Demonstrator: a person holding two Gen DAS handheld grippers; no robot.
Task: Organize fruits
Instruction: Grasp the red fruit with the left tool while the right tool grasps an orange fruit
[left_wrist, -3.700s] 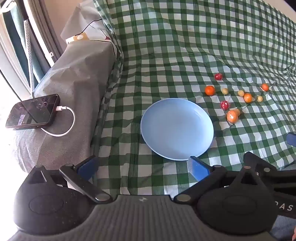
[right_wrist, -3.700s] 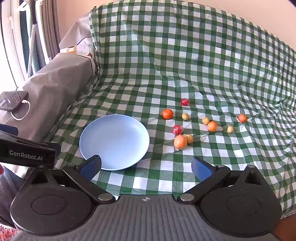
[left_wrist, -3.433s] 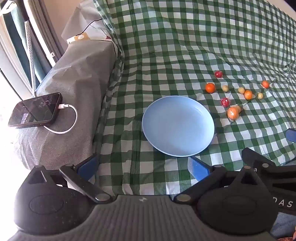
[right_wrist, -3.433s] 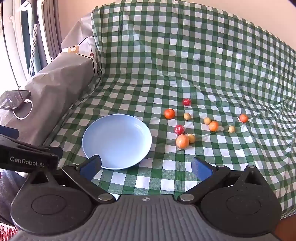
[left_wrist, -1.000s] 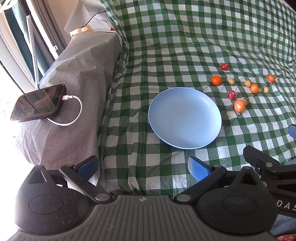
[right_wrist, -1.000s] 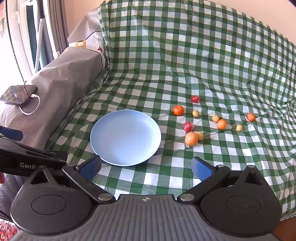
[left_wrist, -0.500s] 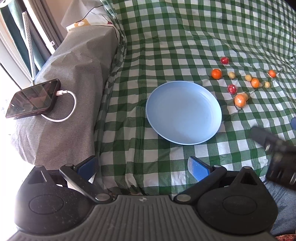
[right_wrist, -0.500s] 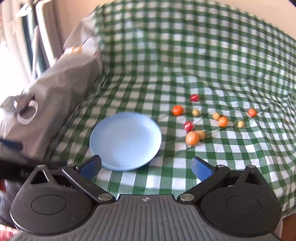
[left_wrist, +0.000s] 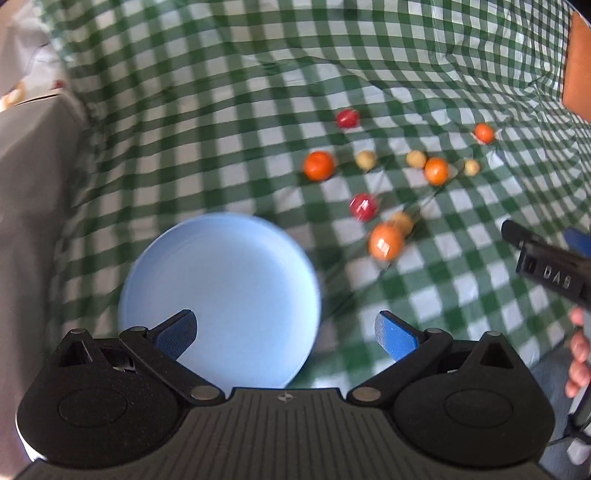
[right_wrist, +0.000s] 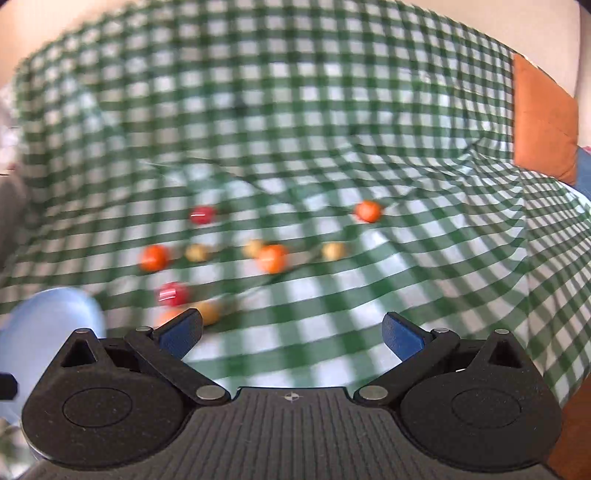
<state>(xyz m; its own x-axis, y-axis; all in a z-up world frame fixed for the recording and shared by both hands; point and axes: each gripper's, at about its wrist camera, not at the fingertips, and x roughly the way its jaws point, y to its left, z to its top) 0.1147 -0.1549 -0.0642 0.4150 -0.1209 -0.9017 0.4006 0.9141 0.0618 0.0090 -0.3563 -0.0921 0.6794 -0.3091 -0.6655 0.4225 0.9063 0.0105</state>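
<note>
Left wrist: hovering spread-jawed left gripper (left_wrist: 283, 331) over empty plate (left_wrist: 221, 295), fruits (left_wrist: 386, 242) lying scattered beside it on cloth (left_wrist: 221, 110). Right gripper (right_wrist: 291, 334), also gaping, nearing them; worth centring one fruit before closing gently.

Left claw (left_wrist: 284, 330): jaws spread wide, nothing between them. Directly ahead and below lies the blue plate (left_wrist: 221, 273), bare; open descent there. Ahead-right of it, scattered fruits (left_wrist: 364, 206) block a flat sweep; gaps between them are narrow near the big orange fruit (left_wrist: 386, 242), which touches a yellow one. Far right, the right claw (left_wrist: 546, 266) crosses the path. Left: grey covered block (left_wrist: 29, 206) walls that side.

Right claw (right_wrist: 291, 332): jaws wide. Checked cloth (right_wrist: 332, 314) straight ahead is free; fruits crowd ahead-left, one orange fruit (right_wrist: 368, 211) alone farther ahead. View blurred.
</note>
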